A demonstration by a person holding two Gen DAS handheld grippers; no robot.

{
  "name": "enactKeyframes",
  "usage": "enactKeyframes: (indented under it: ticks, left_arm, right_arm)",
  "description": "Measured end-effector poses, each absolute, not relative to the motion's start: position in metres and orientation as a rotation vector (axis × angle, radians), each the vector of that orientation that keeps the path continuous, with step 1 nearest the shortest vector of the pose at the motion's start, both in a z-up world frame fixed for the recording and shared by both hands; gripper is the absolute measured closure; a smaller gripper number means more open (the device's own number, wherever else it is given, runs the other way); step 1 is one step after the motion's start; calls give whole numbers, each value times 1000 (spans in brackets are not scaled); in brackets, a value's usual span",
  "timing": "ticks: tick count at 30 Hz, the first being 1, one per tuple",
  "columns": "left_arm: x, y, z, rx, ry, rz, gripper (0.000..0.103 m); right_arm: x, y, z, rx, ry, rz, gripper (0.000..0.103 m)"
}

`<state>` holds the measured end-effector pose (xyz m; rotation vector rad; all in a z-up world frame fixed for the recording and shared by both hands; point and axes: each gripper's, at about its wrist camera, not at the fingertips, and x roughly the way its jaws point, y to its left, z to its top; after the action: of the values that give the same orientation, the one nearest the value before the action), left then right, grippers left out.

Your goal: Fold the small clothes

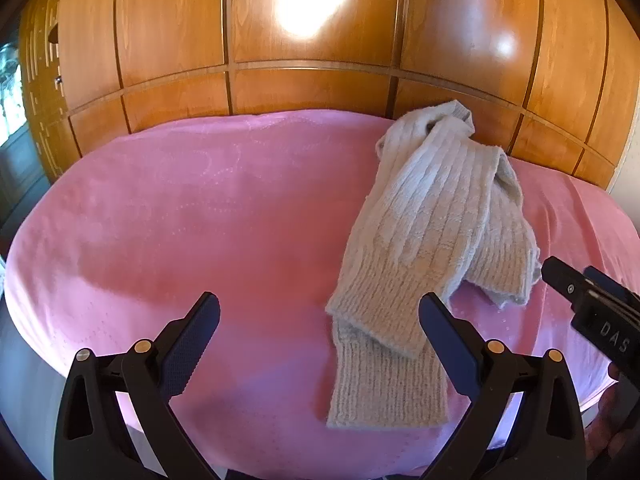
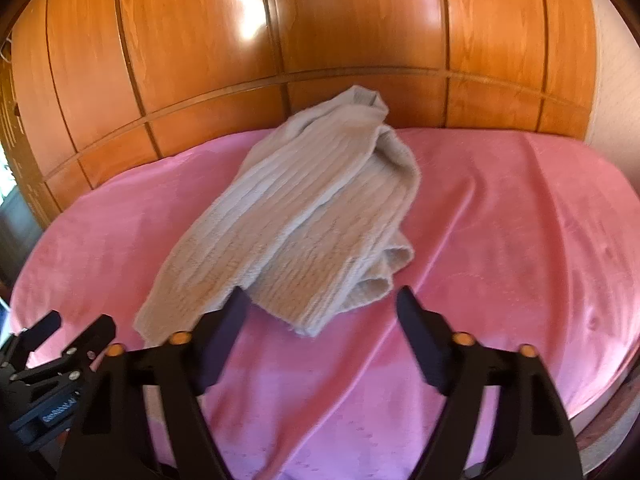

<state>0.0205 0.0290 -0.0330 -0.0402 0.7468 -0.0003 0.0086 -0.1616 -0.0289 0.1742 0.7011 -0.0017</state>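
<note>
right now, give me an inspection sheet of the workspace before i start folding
surface: pink textured cloth covers the table; long creases run along its right part in the right wrist view.
job's things: one pale grey ribbed knit garment, loosely doubled over itself, not neatly folded, lying flat on the cloth toward the far right.
clutter: nothing seen.
grippers: left claw open, empty, low over the cloth with its right finger over the garment's near end; right claw open, empty, just short of the garment's near edge.
cables: nothing seen.
surroundings: glossy orange-brown wooden panelled wall directly behind the table, with bright light reflections.
</note>
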Motion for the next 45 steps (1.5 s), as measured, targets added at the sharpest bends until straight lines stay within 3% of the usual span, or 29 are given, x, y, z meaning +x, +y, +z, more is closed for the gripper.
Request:
enactKeyframes:
  ticks: [5,13,18,20,21,23,24,25,30,31,32,35,45]
  left_arm:
    - [26,38,-41,-66,781,-52,4]
    - [23,80,-60,-245,832,-211,4]
    - [18,94,-72,-315,870,-186,4]
    - [20,92,-75,-321,888,-205,14]
    - [21,91,-75,-319,899,-216,16]
    - [22,85,-76,-300,920,-247,22]
    - [22,80,-78,-283,929,-271,24]
    - [22,76,-80,-266,943,-294,29]
    - [27,43,-89,-146,990,-369,30]
    - [27,39,-91,-128,991,-372,45]
    - [28,35,-93,-104,996,-376,68]
    - [31,27,-94,-49,993,-401,97]
    - [125,107,-15,-51,799,-130,98]
  right_arm:
    - [22,-169,-31,261,728,100,49]
    - [72,-195,-42,436,788,187,51]
    - [114,-186,-59,486,853,235,58]
    - [134,-177,-68,491,886,250,60]
    - [141,-172,-72,485,892,262,67]
    - [150,-167,-74,465,893,272,91]
    - [152,-164,-71,450,890,276,95]
    - [151,-164,-64,430,875,279,97]
    - [125,-203,-13,338,747,242,97]
    - [118,-218,-2,326,716,213,98]
    - [111,-243,12,321,678,166,98]
    - [101,-298,33,287,618,23,98]
    - [160,-470,20,209,705,-494,97]
